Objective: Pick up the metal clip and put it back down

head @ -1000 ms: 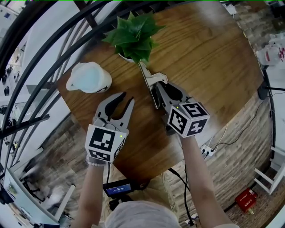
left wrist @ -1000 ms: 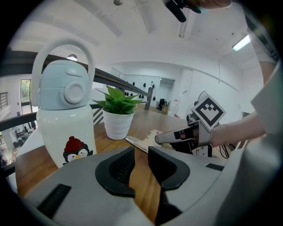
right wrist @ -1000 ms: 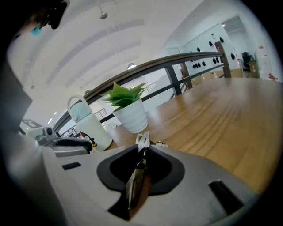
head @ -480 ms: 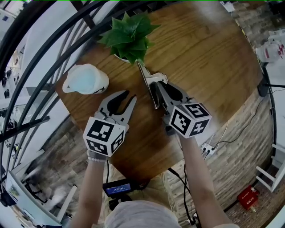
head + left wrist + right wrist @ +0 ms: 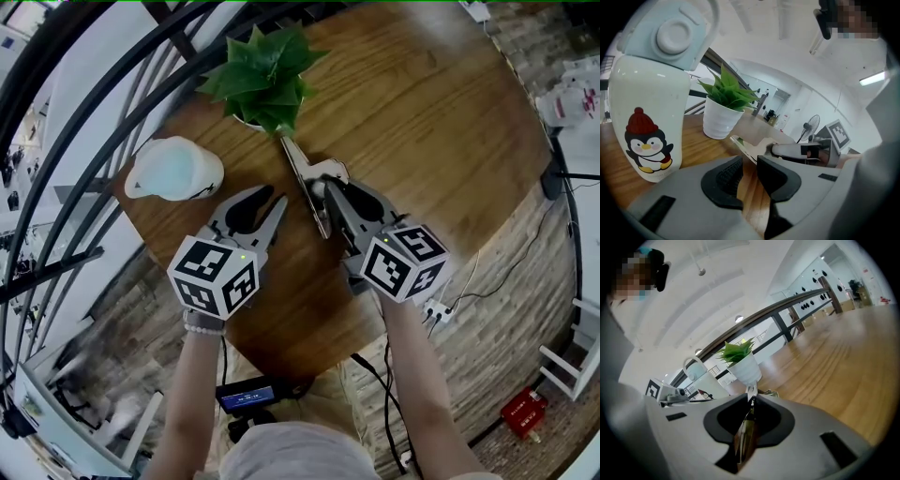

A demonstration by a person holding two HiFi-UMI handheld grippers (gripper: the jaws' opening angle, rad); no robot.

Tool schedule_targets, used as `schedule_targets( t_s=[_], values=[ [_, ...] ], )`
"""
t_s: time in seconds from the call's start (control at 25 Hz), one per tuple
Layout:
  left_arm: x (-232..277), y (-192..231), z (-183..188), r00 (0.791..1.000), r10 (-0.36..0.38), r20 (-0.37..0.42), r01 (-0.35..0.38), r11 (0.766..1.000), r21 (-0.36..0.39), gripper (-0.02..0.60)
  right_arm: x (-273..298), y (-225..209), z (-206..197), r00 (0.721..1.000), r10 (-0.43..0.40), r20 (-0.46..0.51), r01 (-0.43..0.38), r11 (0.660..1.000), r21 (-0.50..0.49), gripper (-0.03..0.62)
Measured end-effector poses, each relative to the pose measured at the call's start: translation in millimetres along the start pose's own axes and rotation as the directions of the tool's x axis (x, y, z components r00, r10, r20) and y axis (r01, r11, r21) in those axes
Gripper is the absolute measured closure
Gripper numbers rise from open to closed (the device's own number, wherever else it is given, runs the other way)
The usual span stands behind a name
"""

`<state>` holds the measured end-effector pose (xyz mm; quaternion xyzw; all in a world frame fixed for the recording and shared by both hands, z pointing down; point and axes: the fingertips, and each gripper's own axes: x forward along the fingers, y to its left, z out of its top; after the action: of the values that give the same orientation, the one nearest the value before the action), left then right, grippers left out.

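Wooden table (image 5: 450,122) from above: potted plant (image 5: 262,80) at 12 o'clock, penguin jug (image 5: 173,169) at 10 o'clock. Near centre, metal clip (image 5: 302,183) on edge, pinched by right gripper (image 5: 330,190), jaws just lately closing onto it. At 8 o'clock, left gripper (image 5: 270,197), jaws apart, empty, beside the clip.

Both forearms reach forward side by side, each tool pointing slightly downward. The left tool (image 5: 267,200) has its jaws apart with nothing between them. The right tool (image 5: 330,194) has just been closing its jaws, which seem to pinch the metal clip (image 5: 298,169) edgewise.
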<state>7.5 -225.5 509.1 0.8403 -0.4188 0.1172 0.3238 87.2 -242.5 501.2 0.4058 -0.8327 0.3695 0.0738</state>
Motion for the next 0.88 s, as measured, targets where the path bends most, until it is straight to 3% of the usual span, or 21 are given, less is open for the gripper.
schedule_targets(
  t_s=[0.28, 0.44, 0.64, 0.88],
  values=[
    [3.8, -0.8, -1.2, 1.000, -0.011, 0.003, 0.011, 0.999, -0.041, 0.483, -13.4, 15.3, -4.3, 0.999, 0.050, 0.007, -0.050, 0.999, -0.004, 0.548],
    [3.4, -8.3, 2.0, 0.998, -0.055, 0.017, 0.056, 0.995, -0.083, 0.483, -21.9, 24.5, -2.0, 0.996, 0.087, 0.032, -0.087, 0.996, -0.001, 0.548],
    [1.6, -21.2, 7.2, 0.989, -0.140, 0.047, 0.145, 0.979, -0.146, 0.483, -29.0, 30.9, 0.6, 0.991, 0.118, 0.065, -0.120, 0.992, 0.030, 0.548],
    [-5.4, -26.5, 15.6, 0.980, -0.172, 0.098, 0.190, 0.956, -0.224, 0.483, -35.7, 40.7, 4.0, 0.984, 0.147, 0.097, -0.151, 0.988, 0.038, 0.548]
  ],
)
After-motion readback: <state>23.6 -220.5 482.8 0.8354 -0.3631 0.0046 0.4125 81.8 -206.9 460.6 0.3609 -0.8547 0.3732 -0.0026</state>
